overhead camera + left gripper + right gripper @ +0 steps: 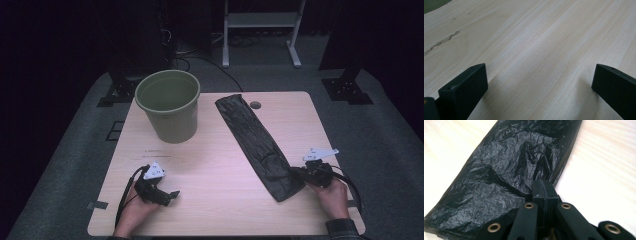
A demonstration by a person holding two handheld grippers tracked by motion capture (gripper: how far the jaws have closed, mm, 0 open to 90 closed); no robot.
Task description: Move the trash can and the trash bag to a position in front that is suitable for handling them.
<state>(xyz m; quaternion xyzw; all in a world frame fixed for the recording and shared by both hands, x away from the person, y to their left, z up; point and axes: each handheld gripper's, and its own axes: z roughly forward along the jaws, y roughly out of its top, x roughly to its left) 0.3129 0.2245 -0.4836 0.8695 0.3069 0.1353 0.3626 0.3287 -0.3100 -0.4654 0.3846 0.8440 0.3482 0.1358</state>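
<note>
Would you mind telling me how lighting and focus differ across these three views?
High view: the pale wooden table is lit, surroundings dark. Left gripper view: the open black jaws cast soft shadows on the grain, near edges slightly blurred. Right gripper view: the table is washed out by glare, while the crinkled black plastic bag shows sharp glossy highlights.

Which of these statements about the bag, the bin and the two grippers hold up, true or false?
1. The right gripper is shut on the edge of the black plastic bag. True.
2. The bag already lines the green bin. False: it lies flat on the table, to the bin's right.
3. The left gripper stands open over bare wood. True.
4. The bin lies tipped on its side. False: it stands upright, mouth up.
5. The left gripper pinches the bag's far end. False: it holds nothing, well apart from the bag.
</note>
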